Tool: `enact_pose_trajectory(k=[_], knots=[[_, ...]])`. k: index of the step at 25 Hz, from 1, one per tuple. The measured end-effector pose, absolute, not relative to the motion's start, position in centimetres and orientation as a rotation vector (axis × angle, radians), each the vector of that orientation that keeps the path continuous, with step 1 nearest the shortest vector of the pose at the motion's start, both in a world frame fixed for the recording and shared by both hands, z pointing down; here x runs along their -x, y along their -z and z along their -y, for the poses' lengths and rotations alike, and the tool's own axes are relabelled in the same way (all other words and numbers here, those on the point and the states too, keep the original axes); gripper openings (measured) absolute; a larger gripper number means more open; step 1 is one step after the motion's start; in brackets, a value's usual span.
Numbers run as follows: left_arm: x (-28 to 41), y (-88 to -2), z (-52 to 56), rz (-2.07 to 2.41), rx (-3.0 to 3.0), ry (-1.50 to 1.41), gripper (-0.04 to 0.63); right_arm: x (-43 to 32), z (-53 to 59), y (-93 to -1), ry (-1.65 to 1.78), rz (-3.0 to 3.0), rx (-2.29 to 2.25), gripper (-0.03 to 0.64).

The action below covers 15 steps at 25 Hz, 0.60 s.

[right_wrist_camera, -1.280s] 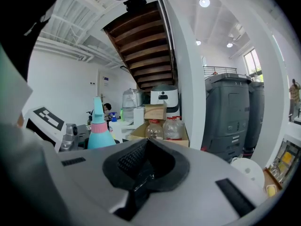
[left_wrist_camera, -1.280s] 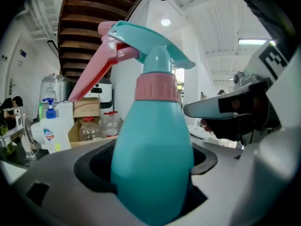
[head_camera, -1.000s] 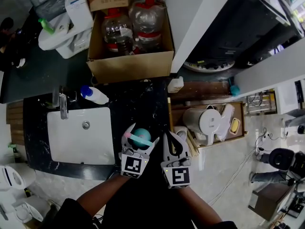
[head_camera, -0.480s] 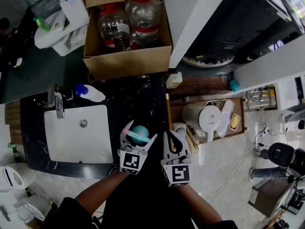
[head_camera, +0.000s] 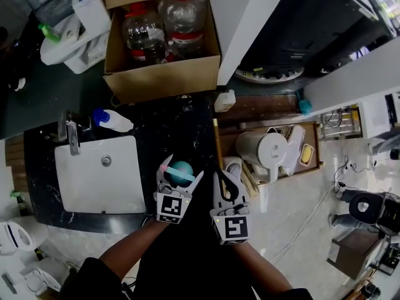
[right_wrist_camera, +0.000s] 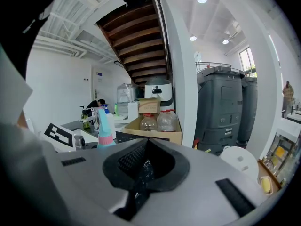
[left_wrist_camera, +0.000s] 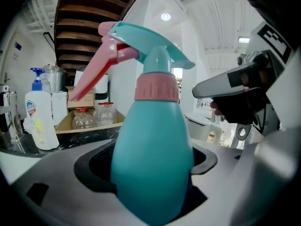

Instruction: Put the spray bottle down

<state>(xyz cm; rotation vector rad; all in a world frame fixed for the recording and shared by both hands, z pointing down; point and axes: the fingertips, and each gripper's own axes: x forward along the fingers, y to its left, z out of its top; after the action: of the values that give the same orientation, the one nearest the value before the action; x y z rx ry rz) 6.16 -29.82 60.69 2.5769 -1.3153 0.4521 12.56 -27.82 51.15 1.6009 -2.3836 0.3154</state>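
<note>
A: Over the front of the dark desk [head_camera: 181, 130], right of the white sink [head_camera: 94, 180]: logged the left hand-held gripper [head_camera: 179, 174] clamped on the spray bottle [head_camera: 182, 169].

B: Confirmed from the left gripper view. Closed around the teal belly; held upright, pink collar and trigger on top. Cannot tell whether touching the desk.

A: Noted the right hand-held gripper [head_camera: 224, 179] just beside, jaws together, holding nothing.

B: Agreed. Also recorded a white pump bottle [head_camera: 112, 120] with a blue cap by the sink's far edge, and a cardboard box [head_camera: 164, 74] of clear jugs farther back.
</note>
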Motion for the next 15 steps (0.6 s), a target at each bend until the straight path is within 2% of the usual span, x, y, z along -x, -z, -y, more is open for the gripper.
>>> enact_pose_trajectory(k=[15], knots=[[-6.82,-61.06,29.42,1.298,-2.619,-0.456,0.422,-12.57,28.06,-51.42,-0.295,2.390,-1.584,0.015]])
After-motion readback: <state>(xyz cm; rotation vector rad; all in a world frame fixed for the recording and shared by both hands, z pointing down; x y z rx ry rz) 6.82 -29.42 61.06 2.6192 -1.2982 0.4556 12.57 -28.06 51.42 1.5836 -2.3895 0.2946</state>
